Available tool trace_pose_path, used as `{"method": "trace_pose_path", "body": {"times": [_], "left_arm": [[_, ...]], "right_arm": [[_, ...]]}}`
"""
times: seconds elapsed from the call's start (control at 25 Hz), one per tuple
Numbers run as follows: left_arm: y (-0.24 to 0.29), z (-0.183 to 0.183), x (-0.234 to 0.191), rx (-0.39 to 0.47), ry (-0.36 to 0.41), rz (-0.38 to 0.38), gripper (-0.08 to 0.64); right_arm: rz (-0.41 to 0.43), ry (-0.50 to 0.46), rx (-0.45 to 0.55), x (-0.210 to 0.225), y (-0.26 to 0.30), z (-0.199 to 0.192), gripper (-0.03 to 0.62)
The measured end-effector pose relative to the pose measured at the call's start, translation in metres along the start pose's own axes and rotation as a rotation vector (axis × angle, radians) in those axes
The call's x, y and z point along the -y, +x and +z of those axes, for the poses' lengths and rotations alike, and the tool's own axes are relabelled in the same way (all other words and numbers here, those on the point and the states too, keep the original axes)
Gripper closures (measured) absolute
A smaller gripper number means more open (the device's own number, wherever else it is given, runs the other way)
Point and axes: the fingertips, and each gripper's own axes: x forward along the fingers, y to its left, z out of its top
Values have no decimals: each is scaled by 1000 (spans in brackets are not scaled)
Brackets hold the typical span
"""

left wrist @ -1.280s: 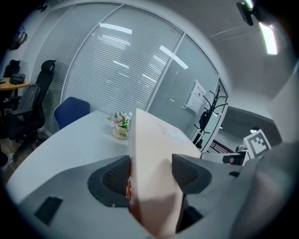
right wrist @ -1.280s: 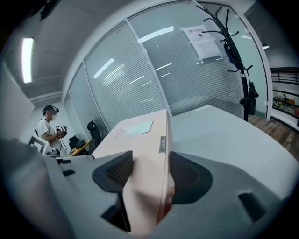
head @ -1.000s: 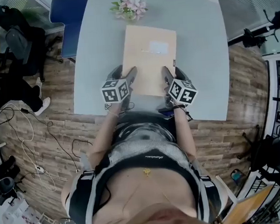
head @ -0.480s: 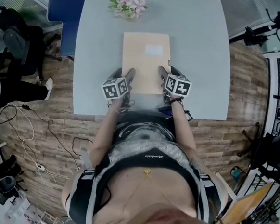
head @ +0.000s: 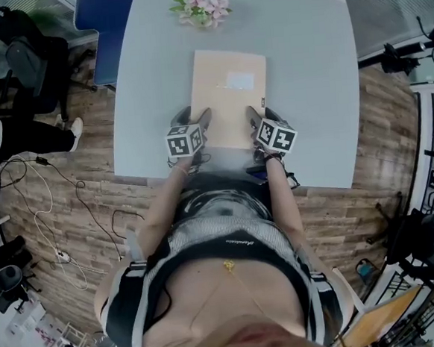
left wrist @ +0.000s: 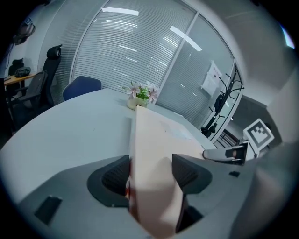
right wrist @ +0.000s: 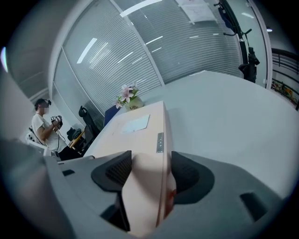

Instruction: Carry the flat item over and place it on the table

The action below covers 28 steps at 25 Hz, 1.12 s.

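A flat tan cardboard box (head: 229,93) with a white label lies lengthwise over the grey table (head: 307,87), low against the top. Its near edge is held at both corners. My left gripper (head: 195,118) is shut on the near left corner, and the box (left wrist: 154,140) fills the gap between the left gripper's (left wrist: 150,170) pads. My right gripper (head: 263,117) grips the near right corner. Its jaws have just eased open a little, but the box (right wrist: 140,135) still fills the gap of the right gripper (right wrist: 149,172). Whether the near edge rests on the table is hidden.
A small pot of pink flowers (head: 200,6) stands at the table's far edge, just beyond the box. A blue chair (head: 104,21) sits at the far left corner. A black office chair (head: 32,64) and cables lie left on the wood floor. A person (right wrist: 42,126) stands far off.
Both grippers and the box have sunk toward the tabletop. The box looks smaller in the head view and lies flatter over the table.
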Motion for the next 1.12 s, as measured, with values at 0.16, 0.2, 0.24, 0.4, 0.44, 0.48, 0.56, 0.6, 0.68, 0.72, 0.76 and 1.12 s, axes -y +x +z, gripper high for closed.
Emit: {"method": "trace_pose_path", "body": {"times": [0.16,0.2,0.24,0.4,0.44,0.48,0.56,0.6,0.68,0.72,0.76,1.12], "left_arm": [[-3,4,0,33,23,7,285],[-4,4,0,46,33,9,285],[-4,4,-1,55,37,8,285],[-3,3,-1,50,29,0,285],[-3,3,-1,49,29,0,285],[-4,3,-2,47,28,1,284],[-3,2,-4,43,13,-2,281],[-2,2,-4,41,0,-7,274],[0,0,-5,36,-29,-18,265],[0,0,-6,32,-43,-22,261],[0,-1,-7,29,-54,-26,259],[-1,0,-7,33,-47,-17,255]], "right_arm": [[9,14,-2,1,2,-1,316],[9,20,5,1,2,-2,314],[10,30,13,2,2,-3,311],[41,104,19,7,4,-6,279],[53,121,16,7,5,-7,273],[64,132,15,6,6,-7,275],[76,135,16,5,7,-8,276],[76,130,19,5,6,-7,278],[74,116,24,6,5,-7,285],[72,108,25,6,5,-6,293],[71,102,25,5,5,-6,295],[76,100,29,5,5,-5,293]]}}
